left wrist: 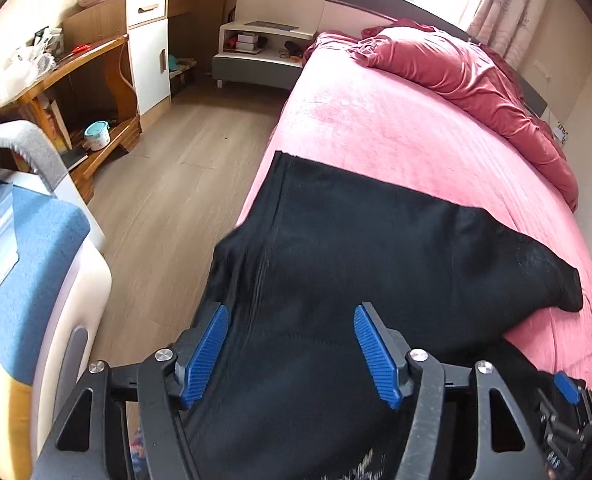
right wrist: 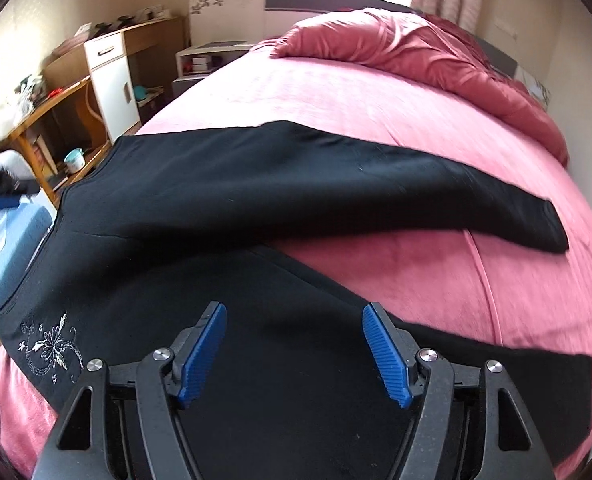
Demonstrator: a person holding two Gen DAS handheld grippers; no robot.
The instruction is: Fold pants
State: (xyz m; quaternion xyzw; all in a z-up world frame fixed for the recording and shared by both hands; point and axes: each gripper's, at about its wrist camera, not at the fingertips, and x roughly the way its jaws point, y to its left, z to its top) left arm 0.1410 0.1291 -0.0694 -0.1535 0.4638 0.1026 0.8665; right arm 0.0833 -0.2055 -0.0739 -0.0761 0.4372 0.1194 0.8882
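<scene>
Black pants (left wrist: 376, 248) lie spread on the pink bed (left wrist: 376, 120). In the right wrist view the pants (right wrist: 255, 184) have their waist at the left, with silver floral embroidery (right wrist: 51, 346), and two legs fanning apart to the right. My left gripper (left wrist: 291, 312) hovers open over the cloth near the bed's left edge, where some fabric hangs over the side. My right gripper (right wrist: 294, 308) is open above the nearer leg, pads clear of the cloth. A blue pad (left wrist: 567, 387) of the right gripper shows at the lower right of the left wrist view.
A rumpled red duvet (left wrist: 476, 76) lies along the far side of the bed. A bedside table (left wrist: 255, 52), a white cabinet (left wrist: 149, 60) and a wooden desk (left wrist: 67, 80) line the wall. Wooden floor (left wrist: 175, 184) runs left of the bed, beside blue-covered furniture (left wrist: 27, 264).
</scene>
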